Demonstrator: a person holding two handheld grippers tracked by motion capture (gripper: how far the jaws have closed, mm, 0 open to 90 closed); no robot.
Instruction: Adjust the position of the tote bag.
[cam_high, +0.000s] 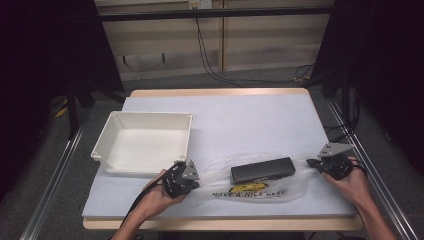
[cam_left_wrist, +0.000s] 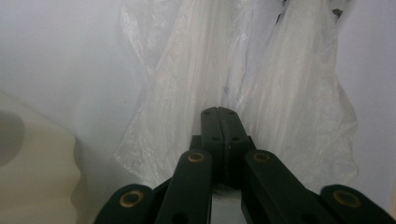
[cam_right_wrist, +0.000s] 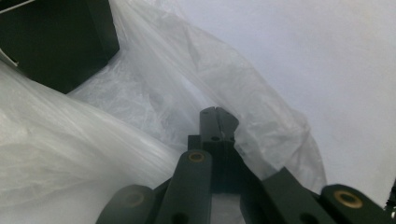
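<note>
A clear plastic bag (cam_high: 260, 192) with black and yellow print lies flat on the table's front half. A dark flat box (cam_high: 262, 169) rests at its middle; I cannot tell whether it is inside the bag or on top of it. My left gripper (cam_high: 196, 183) is shut on the bag's left end, and its jaws (cam_left_wrist: 218, 112) are pressed together in crinkled plastic (cam_left_wrist: 289, 107). At the bag's right end my right gripper (cam_high: 310, 162) is shut too, a fold of bag (cam_right_wrist: 261, 121) caught at the tips (cam_right_wrist: 217, 112). The box's corner (cam_right_wrist: 56, 37) shows upper left.
A white open bin (cam_high: 144, 142) with nothing in it stands on the left of the pale blue table cover (cam_high: 250, 115), just behind my left hand; its rounded corner (cam_left_wrist: 32, 168) is close by. Metal rails run along both table sides.
</note>
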